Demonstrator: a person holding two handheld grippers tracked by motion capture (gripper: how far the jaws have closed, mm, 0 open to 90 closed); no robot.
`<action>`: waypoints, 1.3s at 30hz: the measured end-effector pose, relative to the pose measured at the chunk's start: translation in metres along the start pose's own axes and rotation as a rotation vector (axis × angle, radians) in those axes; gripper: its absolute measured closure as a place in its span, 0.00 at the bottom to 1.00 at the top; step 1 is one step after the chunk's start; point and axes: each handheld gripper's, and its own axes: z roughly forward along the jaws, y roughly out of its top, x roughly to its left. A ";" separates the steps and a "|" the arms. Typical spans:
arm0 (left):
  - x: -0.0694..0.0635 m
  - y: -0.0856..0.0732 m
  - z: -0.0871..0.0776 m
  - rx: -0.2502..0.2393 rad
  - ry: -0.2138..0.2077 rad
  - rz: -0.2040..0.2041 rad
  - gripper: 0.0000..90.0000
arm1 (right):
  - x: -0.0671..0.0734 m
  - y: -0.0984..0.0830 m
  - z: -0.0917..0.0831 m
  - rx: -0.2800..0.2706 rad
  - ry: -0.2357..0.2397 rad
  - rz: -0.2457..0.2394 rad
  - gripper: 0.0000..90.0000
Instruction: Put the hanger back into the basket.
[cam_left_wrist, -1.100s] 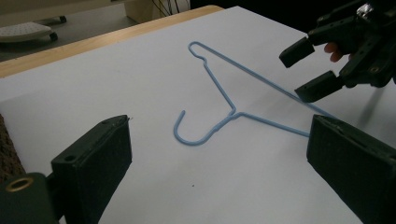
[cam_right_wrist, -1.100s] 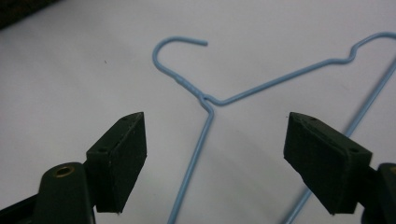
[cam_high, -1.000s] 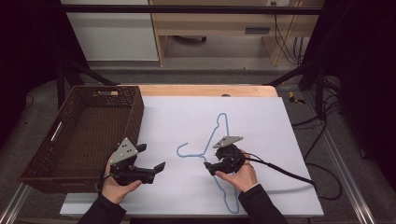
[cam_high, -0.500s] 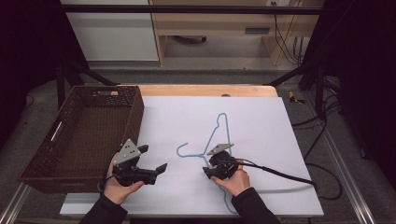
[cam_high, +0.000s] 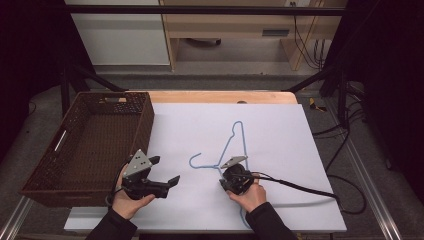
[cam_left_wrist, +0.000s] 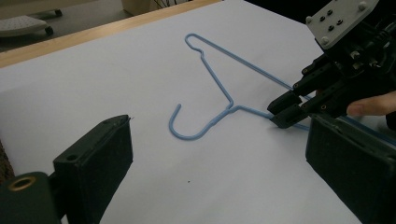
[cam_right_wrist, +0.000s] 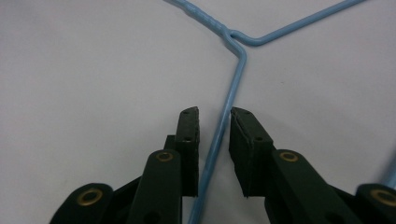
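Right gripper view: the right gripper (cam_right_wrist: 214, 114) straddles one wire arm of the hanger (cam_right_wrist: 233, 79), its jaws just closing, pads not yet pressing it. Hanger lies flat mid-tabletop, toward the near edge. Left gripper (cam_high: 165, 171) is spread wide, empty, near the basket (cam_high: 90, 145).

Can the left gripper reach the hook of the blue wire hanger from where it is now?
Probably yes. The left gripper is open, and bare white table cover lies between it and the hook. The right gripper straddles the hanger's wire beyond the neck, off that path.
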 end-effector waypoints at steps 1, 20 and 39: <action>0.000 0.000 0.000 0.002 -0.001 0.000 0.08 | 0.000 0.000 0.000 0.001 -0.001 -0.005 0.85; -0.002 -0.001 0.003 0.010 -0.003 0.001 0.08 | 0.001 0.002 -0.002 0.026 0.000 0.082 0.95; -0.004 -0.001 0.004 0.016 -0.003 0.006 0.08 | 0.001 0.000 -0.002 0.028 -0.027 0.063 0.94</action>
